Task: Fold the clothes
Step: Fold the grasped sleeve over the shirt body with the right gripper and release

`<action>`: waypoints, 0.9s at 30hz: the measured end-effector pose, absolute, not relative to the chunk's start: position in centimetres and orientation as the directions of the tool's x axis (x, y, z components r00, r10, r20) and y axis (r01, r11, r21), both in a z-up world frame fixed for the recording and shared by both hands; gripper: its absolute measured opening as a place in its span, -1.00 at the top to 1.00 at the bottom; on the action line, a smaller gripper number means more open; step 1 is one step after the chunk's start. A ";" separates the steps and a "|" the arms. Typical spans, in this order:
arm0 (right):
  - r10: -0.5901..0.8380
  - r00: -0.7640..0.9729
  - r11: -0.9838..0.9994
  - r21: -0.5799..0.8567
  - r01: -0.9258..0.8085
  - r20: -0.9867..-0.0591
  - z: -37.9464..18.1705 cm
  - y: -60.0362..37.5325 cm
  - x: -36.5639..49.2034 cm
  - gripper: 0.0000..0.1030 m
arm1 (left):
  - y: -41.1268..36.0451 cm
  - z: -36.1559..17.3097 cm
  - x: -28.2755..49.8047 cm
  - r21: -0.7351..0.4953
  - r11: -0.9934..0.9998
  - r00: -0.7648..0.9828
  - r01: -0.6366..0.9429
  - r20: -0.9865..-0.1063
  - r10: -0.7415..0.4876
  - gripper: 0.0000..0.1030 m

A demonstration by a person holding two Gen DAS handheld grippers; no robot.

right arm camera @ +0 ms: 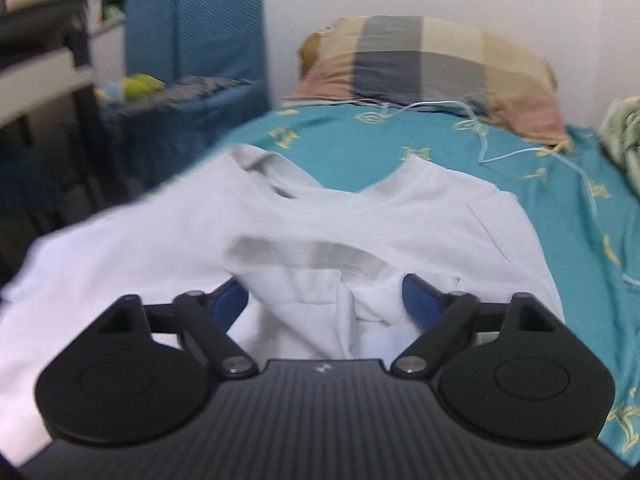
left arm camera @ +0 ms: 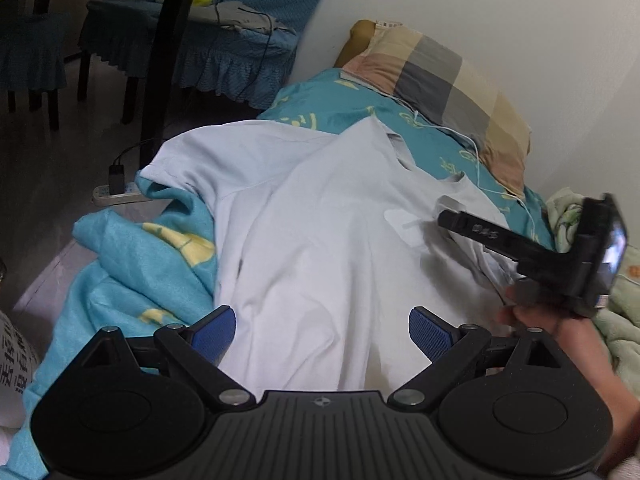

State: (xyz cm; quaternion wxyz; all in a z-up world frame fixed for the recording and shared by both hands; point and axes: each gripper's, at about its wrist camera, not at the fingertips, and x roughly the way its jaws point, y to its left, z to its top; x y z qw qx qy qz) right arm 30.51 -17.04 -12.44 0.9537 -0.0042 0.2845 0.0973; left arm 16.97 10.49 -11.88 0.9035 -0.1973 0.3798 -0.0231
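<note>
White shirt [left arm camera: 320, 240] lies partly folded below the pillow [left arm camera: 448, 84]; both grippers, left [left arm camera: 320, 334] and right [right arm camera: 324, 300], spread wide over it, seemingly ready to pinch cloth.

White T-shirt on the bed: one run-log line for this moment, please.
stage: fold underway | white T-shirt: on bed | left gripper: open over hem | right gripper: open, fabric bunched between fingers

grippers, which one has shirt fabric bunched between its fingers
The right gripper: folds of the white shirt sit between its open blue pads. The left gripper merely hovers over flat fabric.
</note>
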 end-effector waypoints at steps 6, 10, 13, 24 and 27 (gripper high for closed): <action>0.240 0.798 0.971 0.151 -0.187 -0.553 -6.6 -20.8 21.8 -0.64 | 9.0 -11.1 16.2 -0.349 0.936 0.714 -0.054 -0.669 -0.208 -0.85; 0.261 0.788 0.962 0.212 -0.169 -0.557 -2.6 -23.5 15.5 -0.64 | 8.0 -10.2 14.8 -0.343 0.939 0.716 -0.010 -0.658 -0.233 -0.85; 0.234 0.785 0.966 0.228 -0.121 -0.574 -0.3 -25.4 10.0 -0.64 | 6.8 -9.5 13.5 -0.313 0.949 0.716 0.028 -0.656 -0.238 -0.85; 0.279 0.804 0.954 0.243 -0.173 -0.525 -0.7 -26.7 1.8 -0.64 | 4.3 -7.9 10.2 -0.266 0.962 0.713 0.066 -0.662 -0.232 -0.85; 0.249 0.818 0.963 0.219 -0.155 -0.519 -1.1 -27.1 1.6 -0.64 | 3.8 -7.6 9.7 -0.251 0.966 0.714 0.062 -0.665 -0.219 -0.85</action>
